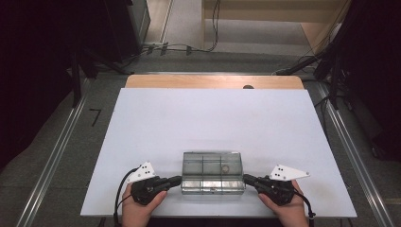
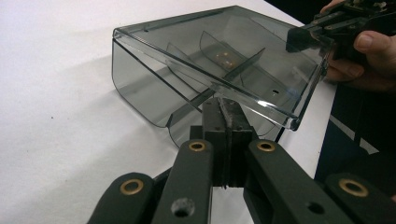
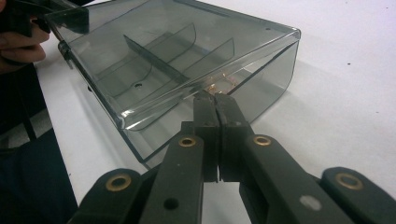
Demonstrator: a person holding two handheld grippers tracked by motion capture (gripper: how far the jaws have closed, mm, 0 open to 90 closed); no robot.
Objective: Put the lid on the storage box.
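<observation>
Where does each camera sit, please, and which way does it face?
High view: above the near edge, looking down on box; forearms, both tools.
Left gripper view: on left tool, facing the box's end; the other hand beyond.
Right gripper view: on right tool, facing the opposite end.
All share the box.

One clear box (image 1: 213, 172), two grippers, left (image 1: 178, 179) and right (image 1: 246, 178), one white board (image 1: 213, 123), one ring (image 1: 225, 168) inside the box
</observation>
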